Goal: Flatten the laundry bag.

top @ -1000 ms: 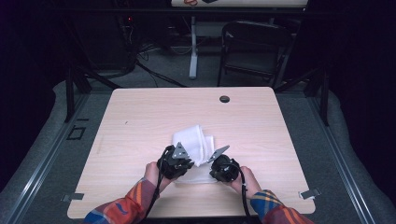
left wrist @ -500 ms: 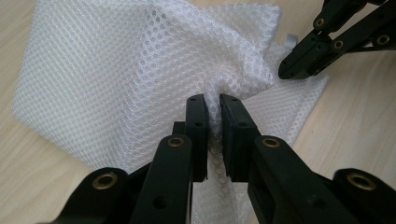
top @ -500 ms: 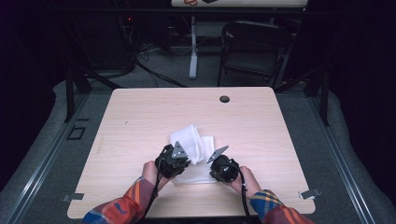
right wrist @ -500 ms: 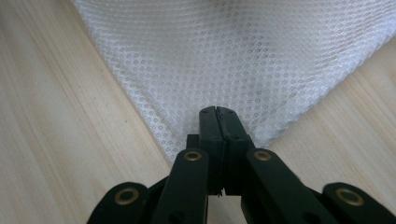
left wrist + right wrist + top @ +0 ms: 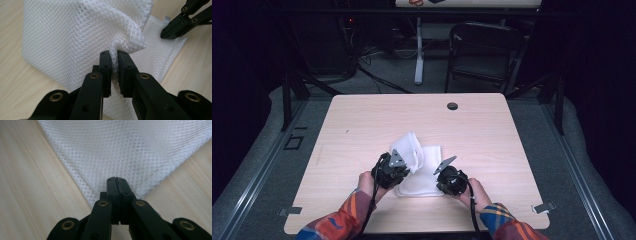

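A white mesh cloth (image 5: pixel 424 162) lies on the wooden table (image 5: pixel 362 125), near its front edge. One part of it is folded up into a hump. My left gripper (image 5: pixel 403 170) is at the cloth's left side. In the left gripper view it (image 5: pixel 114 61) is shut on a bunched fold of the mesh cloth (image 5: pixel 75 37), which rises above the jaws. My right gripper (image 5: pixel 440 184) is at the cloth's near right corner. In the right gripper view it (image 5: pixel 116 182) is shut on that corner of the mesh cloth (image 5: pixel 125 150), which lies flat ahead. The right gripper (image 5: pixel 183 21) also appears far off in the left gripper view.
A black round grommet (image 5: pixel 452 106) sits near the table's far edge. Behind the table stand a dark chair (image 5: pixel 484 50) and cables on the floor. Bare wood surrounds the cloth on all sides.
My left gripper has shifted slightly to the left with the fold of cloth in it. The right gripper has stayed still.
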